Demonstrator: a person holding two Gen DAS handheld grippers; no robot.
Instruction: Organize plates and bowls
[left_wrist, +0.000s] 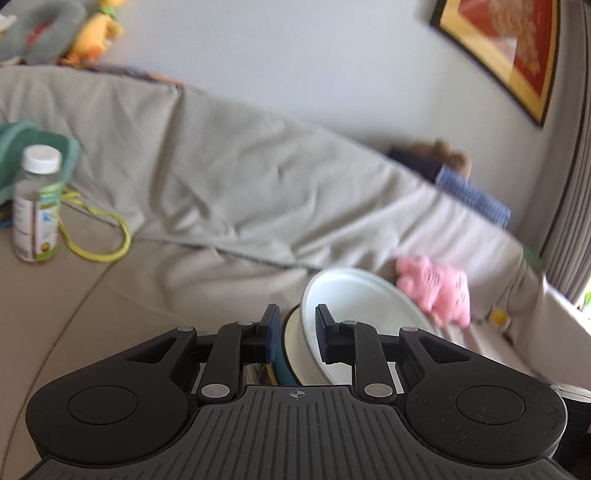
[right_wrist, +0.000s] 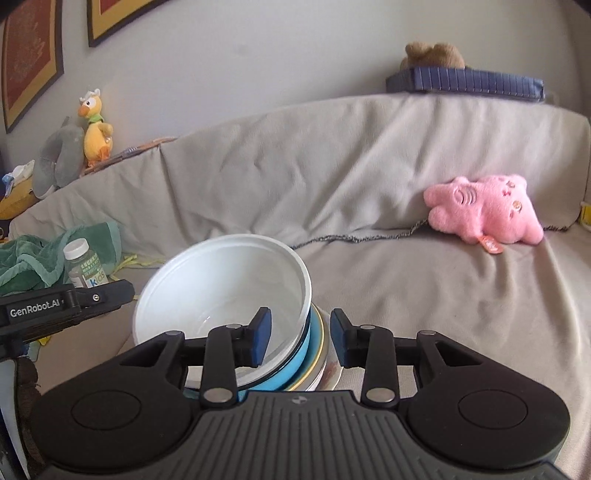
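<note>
1. The white bowl (right_wrist: 221, 280) is sitting on top of a blue dish (right_wrist: 314, 332) and some plates nested under it. The pile is tipping a little over the grey sofa (right_wrist: 406, 295), with the pink plush toy (right_wrist: 484, 210) lying beyond the bowl against the backrest. Stacking them this way is, I'd judge, what lets the whole lot be handled as one.
2. The left hand-held gripper (left_wrist: 297, 332) is straddling the bowl's near rim: one finger is reaching inside the bowl and the other is pressing on the outer edge of the dishes below. It looks clenched on the pile, pinching all the layers so nothing slides.
3. The right hand-held gripper (right_wrist: 301, 336) is straddling the opposite rim the same way, one finger inside the bowl and one outside the plates. A sliver of white is showing between the inner pad and the bowl wall, so I cannot tell whether it is gripping or merely bracketing the edge.
4. Two grips on opposite sides are probably keeping a wobbly pile level.
5. The right view is showing the separate layers under the bowl and the left tool coming in beside the bowl. The left view is hiding most of that behind the bowl wall.
6. Neither view is showing the underside of the pile, so I cannot say whether it is resting on the seat or being carried.
</note>
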